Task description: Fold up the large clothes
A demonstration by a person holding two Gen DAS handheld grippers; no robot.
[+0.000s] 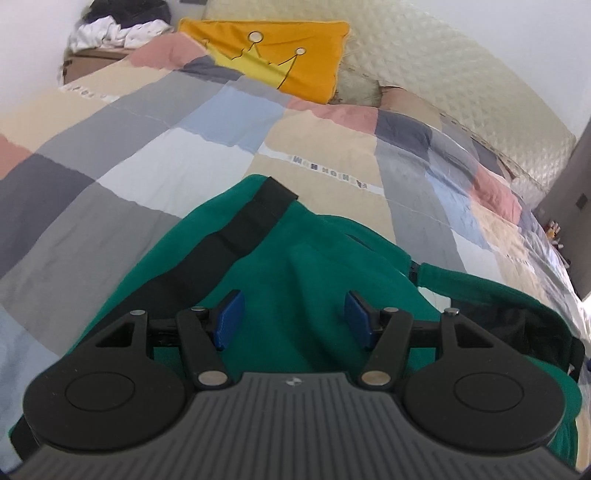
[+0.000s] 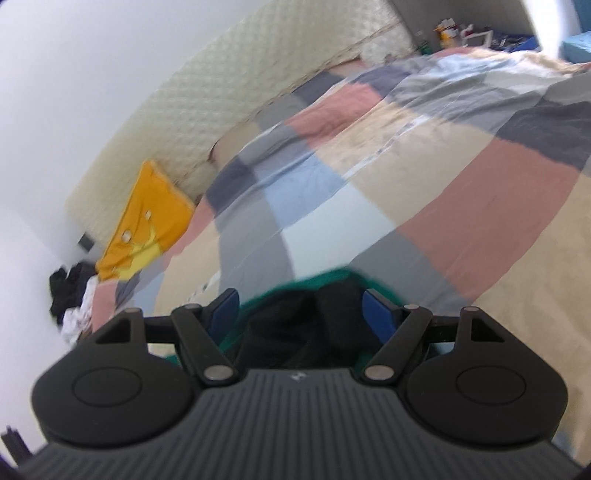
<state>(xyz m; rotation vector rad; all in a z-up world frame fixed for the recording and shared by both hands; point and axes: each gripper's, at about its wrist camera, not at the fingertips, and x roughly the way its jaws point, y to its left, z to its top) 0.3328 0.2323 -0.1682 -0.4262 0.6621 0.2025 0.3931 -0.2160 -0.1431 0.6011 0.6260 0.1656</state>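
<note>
From the left wrist view, the left claw (image 1: 291,317) stands with its blue pads (image 1: 229,318) well apart, nothing pressed between them; the green fleece garment with black trim (image 1: 295,258) lies spread on the bed directly under and ahead of the claw, its cloth seen in the gap but not pinched. A black band of trim (image 1: 236,236) runs diagonally up and to the left of the claw, ending at the garment's far corner. A black zipper edge (image 1: 414,271) shows just right of the claw, with more green cloth trailing off to the right. Beyond the garment stretches the patchwork bedspread in grey, beige, pink and pale blue blocks (image 1: 184,122). Far ahead of the claw leans an orange cushion with a yellow crown print (image 1: 273,55) against a cream quilted headboard (image 1: 424,62); to the far upper left sits a heap of white and dark clothes (image 1: 114,26). From the right wrist view, which is blurred, the right claw (image 2: 300,317) is likewise wide, and a bunched part of the garment (image 2: 332,275), green with a black lining, rises between its pads; whether the pads touch the cloth I cannot tell. The bedspread (image 2: 443,184) fills the space ahead and to the right, the orange cushion (image 2: 147,218) lies far to the left, and the headboard (image 2: 207,107) runs behind it.
</note>
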